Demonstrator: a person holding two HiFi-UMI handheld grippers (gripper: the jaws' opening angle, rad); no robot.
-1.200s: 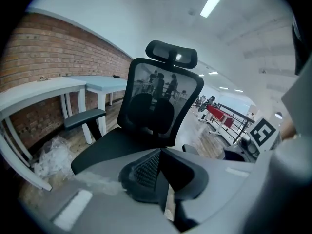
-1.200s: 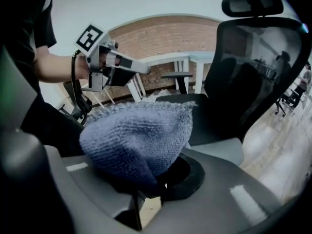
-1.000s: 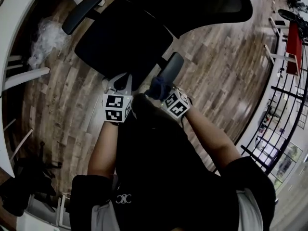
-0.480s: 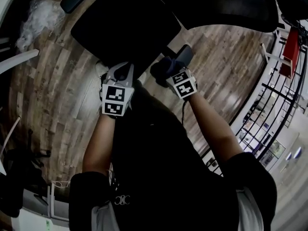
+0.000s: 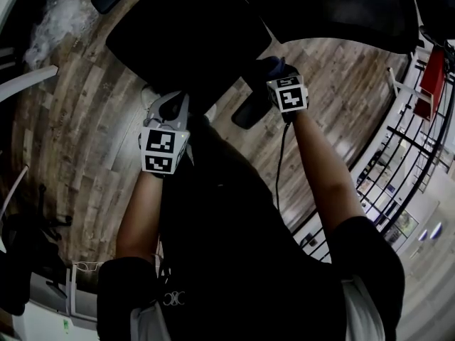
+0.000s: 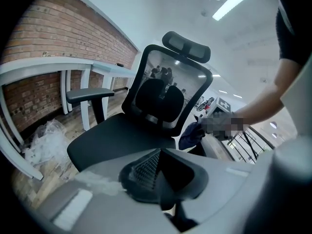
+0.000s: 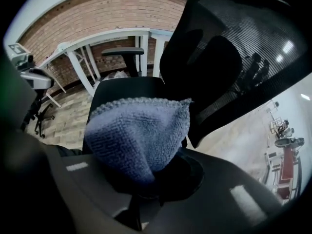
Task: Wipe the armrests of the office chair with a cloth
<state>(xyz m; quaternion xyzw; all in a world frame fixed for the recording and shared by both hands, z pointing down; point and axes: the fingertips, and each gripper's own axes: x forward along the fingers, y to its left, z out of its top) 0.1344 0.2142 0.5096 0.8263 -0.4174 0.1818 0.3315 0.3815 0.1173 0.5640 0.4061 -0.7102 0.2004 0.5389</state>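
R gripper (image 7: 146, 177) is clamped on the blue cloth (image 7: 139, 130), which bulges out ahead of the jaws. From the head view, I've got the cloth (image 5: 268, 66) at the back end of the near armrest (image 5: 250, 111), by the chair (image 5: 185, 41) backrest. L gripper (image 6: 161, 179) is closed on nothing, hanging near the seat's front edge. My read: near armrest approx. mid-wipe; far armrest (image 6: 90, 94) is well apart from the cloth, so prob. not done yet.

The wooden plank floor (image 5: 89, 123) bears the office chair (image 5: 185, 41) and crumpled clear plastic (image 5: 58, 16) beside a white desk leg (image 5: 28, 81).
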